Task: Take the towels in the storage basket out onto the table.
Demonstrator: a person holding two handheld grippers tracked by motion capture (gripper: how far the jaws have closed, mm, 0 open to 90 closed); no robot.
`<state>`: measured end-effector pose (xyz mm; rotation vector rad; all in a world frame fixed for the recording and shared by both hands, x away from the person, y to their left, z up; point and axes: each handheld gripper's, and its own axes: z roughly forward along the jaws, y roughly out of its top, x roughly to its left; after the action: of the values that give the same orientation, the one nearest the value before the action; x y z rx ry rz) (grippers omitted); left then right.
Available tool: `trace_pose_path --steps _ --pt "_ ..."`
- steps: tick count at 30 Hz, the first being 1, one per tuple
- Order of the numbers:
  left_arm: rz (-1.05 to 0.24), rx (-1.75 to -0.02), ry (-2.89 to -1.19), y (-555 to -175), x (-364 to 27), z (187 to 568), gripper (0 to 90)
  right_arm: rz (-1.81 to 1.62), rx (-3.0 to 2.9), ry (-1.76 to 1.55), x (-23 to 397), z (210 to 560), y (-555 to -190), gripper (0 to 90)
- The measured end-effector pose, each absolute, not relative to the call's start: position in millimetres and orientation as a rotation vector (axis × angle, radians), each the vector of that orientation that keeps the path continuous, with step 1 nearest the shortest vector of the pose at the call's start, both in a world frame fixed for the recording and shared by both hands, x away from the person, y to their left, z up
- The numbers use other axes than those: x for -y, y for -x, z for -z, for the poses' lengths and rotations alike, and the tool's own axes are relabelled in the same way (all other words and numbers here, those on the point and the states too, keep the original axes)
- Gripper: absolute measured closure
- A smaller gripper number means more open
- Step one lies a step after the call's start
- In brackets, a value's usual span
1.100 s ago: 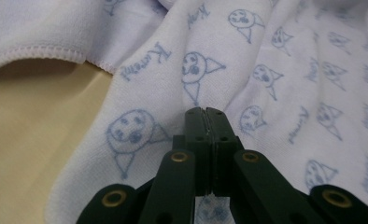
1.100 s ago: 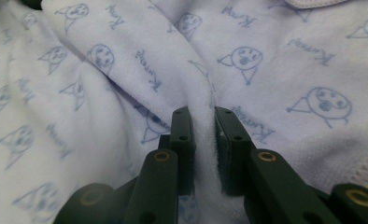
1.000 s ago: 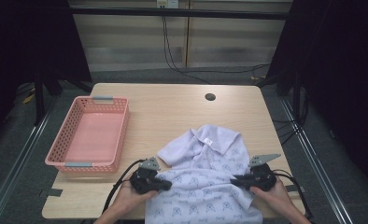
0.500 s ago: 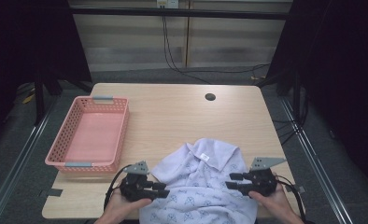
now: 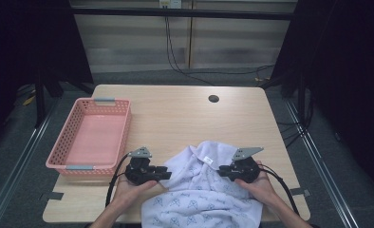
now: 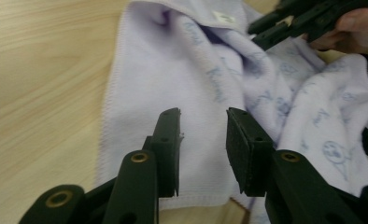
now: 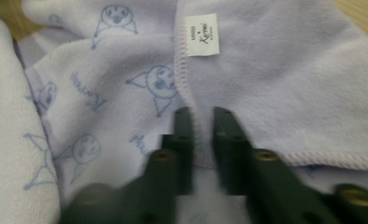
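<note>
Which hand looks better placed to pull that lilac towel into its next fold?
Probably the right. The right gripper has just closed its jaws on the towel hem below the white label. The left gripper has been opening, nothing pinched.

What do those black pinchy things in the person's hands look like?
Each hand holds a black two-jaw tool. The left gripper and right gripper have chunky black bodies, each topped by a grey three-cornered plate, and a thin black cable loops back from each one. Up close, the jaws are flat black bars with brass-coloured rivets and dark rectangular pads. No sleeves reach the forearms.
</note>
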<state>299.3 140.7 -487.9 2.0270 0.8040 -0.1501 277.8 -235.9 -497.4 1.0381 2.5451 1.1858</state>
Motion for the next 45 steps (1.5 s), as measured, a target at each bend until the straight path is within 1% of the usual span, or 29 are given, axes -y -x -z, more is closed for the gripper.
trace_pose_path --steps 2,5,7,9,12,13,16,18,19,20,21,22,25,26,27,31,36,38,45 --pt "0.131 -0.819 -2.030 -300.1 -141.3 489.4 61.1 -1.214 -2.504 -1.062 244.7 492.1 -274.8 89.2" --pt "0.112 -0.829 -2.044 -302.9 -140.7 491.3 57.9 -1.252 -2.465 -1.103 263.3 487.0 -268.4 89.3" --pt "0.101 -0.837 -2.045 -306.9 -139.7 493.0 57.5 -1.265 -2.442 -1.149 277.4 486.1 -264.9 89.3" --pt "0.116 -0.856 -2.008 -312.1 -141.7 493.1 56.8 -1.294 -2.404 -1.186 291.8 482.6 -260.3 89.3" --pt "0.063 -0.876 -2.036 -317.5 -144.3 494.6 54.3 -1.336 -2.341 -1.226 312.2 477.4 -252.4 89.3" --pt "0.073 -0.880 -2.030 -318.3 -146.0 496.0 53.1 -1.346 -2.321 -1.238 317.4 476.5 -250.3 89.3" --pt "0.055 -0.888 -2.054 -316.4 -148.1 499.6 49.8 -1.369 -2.288 -1.255 325.1 473.3 -247.9 89.3" --pt "0.087 -0.885 -2.060 -315.9 -149.0 501.6 47.1 -1.370 -2.279 -1.259 326.9 472.0 -247.5 89.3" --pt "0.045 -0.899 -2.083 -314.7 -147.1 502.0 46.7 -1.373 -2.279 -1.260 328.5 472.0 -247.4 89.3" --pt "0.038 -0.891 -2.084 -314.8 -147.3 503.0 46.4 -1.372 -2.280 -1.262 329.6 471.9 -247.0 89.2" --pt "0.066 -0.889 -2.071 -316.0 -147.9 503.9 46.9 -1.378 -2.270 -1.267 330.6 471.8 -247.0 89.3" --pt "0.102 -0.879 -2.064 -315.9 -147.7 504.3 49.7 -1.384 -2.269 -1.270 331.4 471.5 -247.5 89.3" --pt "0.105 -0.819 -2.064 -309.3 -146.2 501.2 75.3 -1.395 -2.263 -1.259 330.3 469.4 -247.8 89.3" --pt "0.071 -0.806 -2.062 -306.2 -146.6 498.7 84.9 -1.398 -2.263 -1.260 329.8 468.6 -247.5 89.3" --pt "0.075 -0.797 -2.051 -304.7 -146.9 496.2 88.0 -1.406 -2.261 -1.260 329.7 468.2 -247.6 89.3" --pt "0.088 -0.764 -2.001 -302.4 -150.1 487.2 88.3 -1.431 -2.245 -1.256 332.1 465.8 -247.0 89.3" --pt "0.044 -0.746 -1.923 -306.7 -158.4 465.1 88.3 -1.463 -2.204 -1.241 336.2 452.8 -247.3 89.3" --pt "0.032 -0.710 -1.901 -307.7 -161.6 450.6 88.5 -1.487 -2.174 -1.221 337.1 439.7 -247.7 89.3" --pt "-0.106 -0.636 -1.815 -316.2 -170.9 382.9 88.6 -1.562 -2.066 -1.088 334.1 378.1 -260.8 89.3"
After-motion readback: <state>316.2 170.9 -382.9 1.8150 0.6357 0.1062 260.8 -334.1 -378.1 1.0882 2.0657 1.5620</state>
